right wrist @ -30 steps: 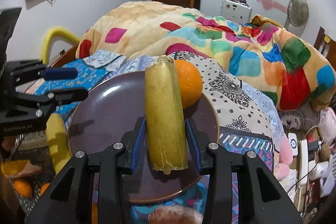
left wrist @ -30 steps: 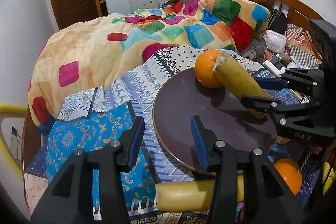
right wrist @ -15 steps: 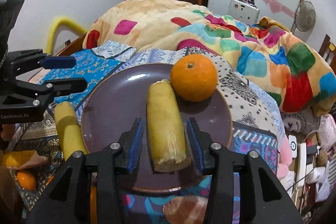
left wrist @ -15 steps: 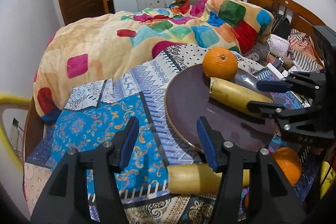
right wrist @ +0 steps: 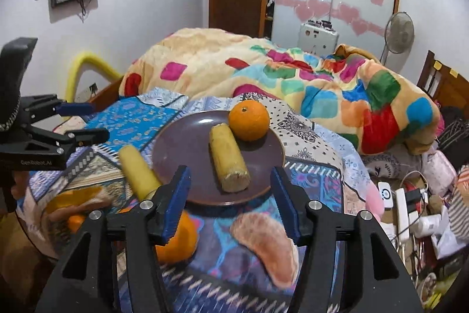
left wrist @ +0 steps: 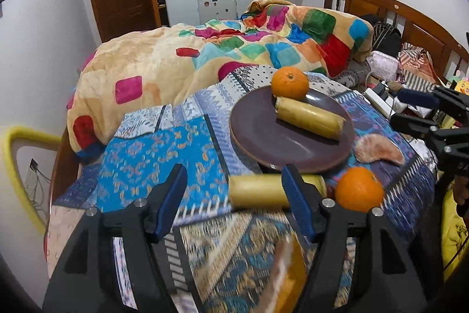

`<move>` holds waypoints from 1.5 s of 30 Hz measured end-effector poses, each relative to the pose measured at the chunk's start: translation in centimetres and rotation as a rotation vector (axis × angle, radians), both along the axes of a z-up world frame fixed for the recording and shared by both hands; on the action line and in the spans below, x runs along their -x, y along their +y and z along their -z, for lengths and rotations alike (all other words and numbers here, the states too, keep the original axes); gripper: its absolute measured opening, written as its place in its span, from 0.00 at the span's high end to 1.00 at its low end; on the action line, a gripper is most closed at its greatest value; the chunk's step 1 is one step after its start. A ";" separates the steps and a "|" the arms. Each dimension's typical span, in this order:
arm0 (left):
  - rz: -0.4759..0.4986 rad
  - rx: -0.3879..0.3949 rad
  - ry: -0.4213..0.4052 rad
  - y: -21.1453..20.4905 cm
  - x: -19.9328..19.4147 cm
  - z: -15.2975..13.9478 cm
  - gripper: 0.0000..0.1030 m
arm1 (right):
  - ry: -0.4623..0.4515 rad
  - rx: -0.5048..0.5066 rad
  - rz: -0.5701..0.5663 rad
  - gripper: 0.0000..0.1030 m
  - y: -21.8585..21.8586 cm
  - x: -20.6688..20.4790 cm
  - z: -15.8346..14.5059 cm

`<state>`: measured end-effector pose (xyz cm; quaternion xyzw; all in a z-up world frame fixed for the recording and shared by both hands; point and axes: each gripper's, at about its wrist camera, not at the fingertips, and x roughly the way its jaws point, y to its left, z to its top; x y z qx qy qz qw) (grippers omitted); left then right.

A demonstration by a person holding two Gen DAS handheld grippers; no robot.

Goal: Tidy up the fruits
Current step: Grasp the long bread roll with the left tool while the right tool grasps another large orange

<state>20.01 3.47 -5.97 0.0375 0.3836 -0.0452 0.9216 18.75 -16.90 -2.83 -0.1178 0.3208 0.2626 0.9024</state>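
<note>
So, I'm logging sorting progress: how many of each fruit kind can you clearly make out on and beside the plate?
Oranges: 2
Yellow banana-like pieces: 2
Pink citrus segments: 1
Total: 5, leaving out the blurred pieces at the near edge.

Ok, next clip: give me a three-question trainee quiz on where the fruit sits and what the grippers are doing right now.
1. True or false: the right gripper is shut on a banana piece.
2. How many fruits lie on the purple plate?
3. Multiple choice: the pale peeled segment lies A) on the plate, B) on the cloth beside the plate, C) in the left gripper.

Key:
1. False; its jaws stand open and empty.
2. Two: an orange and a banana piece, touching.
3. B.
</note>
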 end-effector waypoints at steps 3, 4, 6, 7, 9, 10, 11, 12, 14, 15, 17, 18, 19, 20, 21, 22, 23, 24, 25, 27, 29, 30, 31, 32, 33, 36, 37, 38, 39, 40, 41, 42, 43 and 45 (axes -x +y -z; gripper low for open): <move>-0.002 0.000 0.009 -0.3 2.1 0.1 0.32 | -0.014 -0.014 0.008 0.44 -0.4 1.9 -0.4; -0.005 -0.001 0.014 -0.4 2.6 0.2 0.31 | -0.017 -0.019 0.009 0.43 -0.5 2.4 -0.4; -0.002 0.002 0.030 -0.6 3.6 0.7 0.31 | -0.016 -0.031 0.007 0.41 -0.7 3.6 -0.3; 0.000 0.002 0.037 -0.7 4.0 0.8 0.31 | -0.015 -0.034 0.007 0.40 -0.8 4.0 -0.2; 0.002 -0.001 0.051 -1.0 4.9 1.5 0.31 | -0.014 -0.031 0.007 0.40 -0.8 5.1 0.2; 0.002 -0.002 0.056 -1.1 5.1 1.6 0.31 | -0.014 -0.030 0.006 0.39 -0.8 5.4 0.4; 0.001 -0.005 0.064 -1.2 5.5 2.1 0.31 | -0.011 -0.030 0.005 0.39 -0.8 5.9 0.7; 0.001 -0.006 0.068 -1.4 5.8 2.3 0.31 | -0.007 -0.032 0.002 0.39 -0.8 6.2 1.0; -0.005 -0.014 0.081 -1.5 6.2 3.1 0.31 | 0.001 -0.031 -0.003 0.36 -0.8 6.8 1.6; -0.011 -0.016 0.083 -1.5 6.4 3.4 0.31 | 0.002 -0.027 -0.004 0.36 -0.7 6.9 1.9; -0.023 -0.018 0.088 -1.5 6.7 4.0 0.31 | 0.001 -0.020 -0.004 0.35 -0.5 7.2 2.6; -0.024 -0.016 0.090 -1.6 6.8 4.3 0.31 | 0.003 -0.019 -0.004 0.35 -0.4 7.3 3.0; -0.023 -0.015 0.091 -1.6 6.8 4.4 0.31 | 0.005 -0.022 -0.004 0.35 -0.5 7.4 3.3; -0.022 -0.016 0.090 -1.7 6.8 4.7 0.33 | 0.015 -0.029 -0.004 0.34 -0.4 7.3 3.9; -0.019 -0.018 0.088 -1.8 6.9 4.8 0.36 | 0.024 -0.032 -0.003 0.34 -0.3 7.3 4.3; -0.013 -0.019 0.087 -1.9 6.9 5.0 0.37 | 0.037 -0.032 -0.004 0.34 -0.1 7.0 4.9; -0.005 -0.012 0.082 -1.9 6.9 5.0 0.41 | 0.044 -0.029 -0.004 0.34 0.1 6.8 5.3; 0.001 -0.003 0.082 -1.9 6.9 5.0 0.47 | 0.049 -0.027 -0.002 0.34 0.3 6.5 5.7; 0.005 0.006 0.084 -1.8 6.8 5.0 0.50 | 0.055 -0.027 -0.001 0.34 0.5 6.3 6.0; 0.012 0.030 0.085 -1.4 6.7 4.9 0.60 | 0.075 -0.032 -0.006 0.34 1.0 5.8 6.6; 0.006 0.031 0.085 -1.0 6.6 4.9 0.69 | 0.085 -0.035 -0.008 0.34 1.3 5.3 6.9; 0.006 0.037 0.081 -0.8 6.5 4.9 0.69 | 0.087 -0.035 -0.009 0.34 1.5 5.0 7.0; 0.007 0.049 0.081 -0.5 6.5 4.9 0.69 | 0.089 -0.035 -0.009 0.34 1.6 4.9 7.0; 0.003 0.064 0.080 -0.1 6.5 5.0 0.69 | 0.091 -0.034 -0.010 0.34 1.8 4.7 7.1; 0.000 0.076 0.081 0.1 6.4 5.0 0.69 | 0.092 -0.033 -0.012 0.34 2.0 4.4 7.2; -0.002 0.107 0.082 0.7 6.3 5.1 0.70 | 0.094 -0.027 -0.012 0.34 2.4 4.1 7.4; -0.001 0.115 0.084 0.8 6.4 5.1 0.70 | 0.097 -0.025 -0.011 0.34 2.5 3.9 7.5; 0.000 0.119 0.085 0.9 6.4 5.1 0.70 | 0.099 -0.025 -0.010 0.34 2.6 3.8 7.6; 0.003 0.118 0.086 0.9 6.4 5.0 0.71 | 0.101 -0.026 -0.010 0.34 2.6 3.7 7.6; 0.008 0.114 0.086 0.8 6.5 5.0 0.72 | 0.103 -0.027 -0.010 0.34 2.6 3.7 7.6; 0.013 0.101 0.084 0.6 6.7 4.9 0.73 | 0.103 -0.029 -0.011 0.34 2.6 3.7 7.6; 0.017 0.085 0.082 0.4 6.9 4.8 0.74 | 0.104 -0.029 -0.014 0.34 2.7 3.7 7.5; 0.019 0.075 0.081 0.3 7.0 4.7 0.75 | 0.102 -0.028 -0.016 0.35 2.7 3.8 7.5; 0.023 0.067 0.079 0.2 7.2 4.5 0.76 | 0.092 -0.029 -0.016 0.40 2.8 3.9 7.3</move>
